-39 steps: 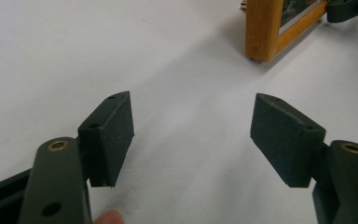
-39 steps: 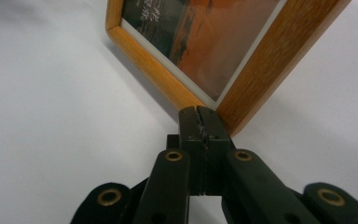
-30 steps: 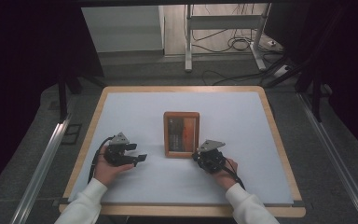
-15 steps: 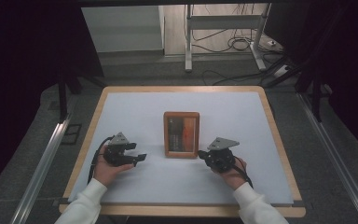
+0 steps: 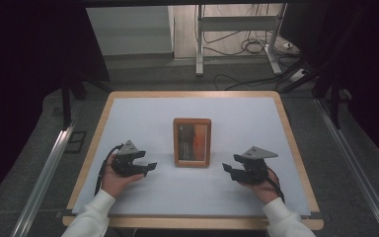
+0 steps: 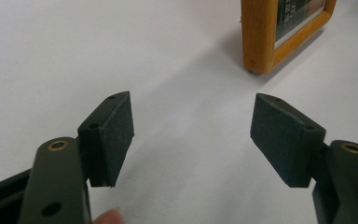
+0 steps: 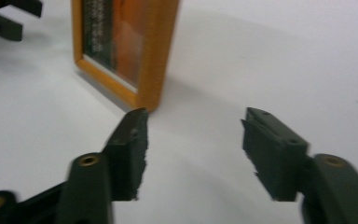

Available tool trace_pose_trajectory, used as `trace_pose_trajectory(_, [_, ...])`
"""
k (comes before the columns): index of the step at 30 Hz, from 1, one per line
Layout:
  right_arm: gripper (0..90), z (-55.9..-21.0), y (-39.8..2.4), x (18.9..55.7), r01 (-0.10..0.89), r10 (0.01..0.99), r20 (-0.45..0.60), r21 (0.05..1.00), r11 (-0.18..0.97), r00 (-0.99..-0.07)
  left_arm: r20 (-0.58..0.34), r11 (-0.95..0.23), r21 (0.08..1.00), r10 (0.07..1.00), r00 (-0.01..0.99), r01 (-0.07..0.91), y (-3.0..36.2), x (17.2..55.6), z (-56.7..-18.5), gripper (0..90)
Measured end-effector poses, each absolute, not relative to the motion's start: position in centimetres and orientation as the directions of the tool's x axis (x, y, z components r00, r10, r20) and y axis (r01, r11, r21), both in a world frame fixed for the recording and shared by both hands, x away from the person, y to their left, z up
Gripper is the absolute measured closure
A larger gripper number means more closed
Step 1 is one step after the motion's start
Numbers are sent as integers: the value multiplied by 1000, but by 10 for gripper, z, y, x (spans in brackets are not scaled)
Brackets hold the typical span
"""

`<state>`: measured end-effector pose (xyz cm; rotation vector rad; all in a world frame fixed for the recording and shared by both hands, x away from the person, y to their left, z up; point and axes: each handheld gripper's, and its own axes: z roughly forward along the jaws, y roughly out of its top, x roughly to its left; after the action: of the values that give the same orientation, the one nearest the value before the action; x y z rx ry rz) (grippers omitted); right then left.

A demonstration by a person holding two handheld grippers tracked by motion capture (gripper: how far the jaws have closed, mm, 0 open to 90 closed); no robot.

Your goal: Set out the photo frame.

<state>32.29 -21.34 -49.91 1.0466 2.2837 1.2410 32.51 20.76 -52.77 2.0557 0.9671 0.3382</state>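
Note:
A wooden picture frame [image 5: 192,142] with a dark orange picture lies flat in the middle of the white table mat [image 5: 143,118]. My left gripper [image 5: 151,167] rests to the frame's left, open, with bare mat between its pads [image 6: 192,135]; the frame's corner [image 6: 261,42] shows ahead of it. My right gripper [image 5: 225,169] sits to the frame's right, apart from it. Its jaws have just been opening and stand open with nothing between them [image 7: 193,140]. The frame [image 7: 156,56] lies just beyond its left pad, and the left gripper's jaws [image 7: 9,18] show at the far top left.
The mat sits on a wooden-edged table [image 5: 296,148]. Beyond the far edge are a grey floor, loose cables [image 5: 246,47] and metal stand legs [image 5: 200,44]. Metal rails [image 5: 49,168] run along both sides of the table.
My right gripper drew back to the right, away from the frame's lower right corner, and its jaws went from shut to open. The left gripper stayed where it was.

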Motion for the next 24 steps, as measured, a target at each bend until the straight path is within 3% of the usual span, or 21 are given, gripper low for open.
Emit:
trace_pose_trajectory(7, [284,-501,-255,304,465,799,47,833,299,-599,-88,-365,777,744,662,514,205,320,-527,296])
trace_pose_trajectory(13, [269,-508,-281,296,489,830,48,827,279,-555,-88,-366,777,743,663,513,203,320,-527,296])
trace_pose_trajectory(24, [243,-514,-277,298,495,830,27,813,307,-558,-86,-368,779,740,667,508,203,321,-528,294])
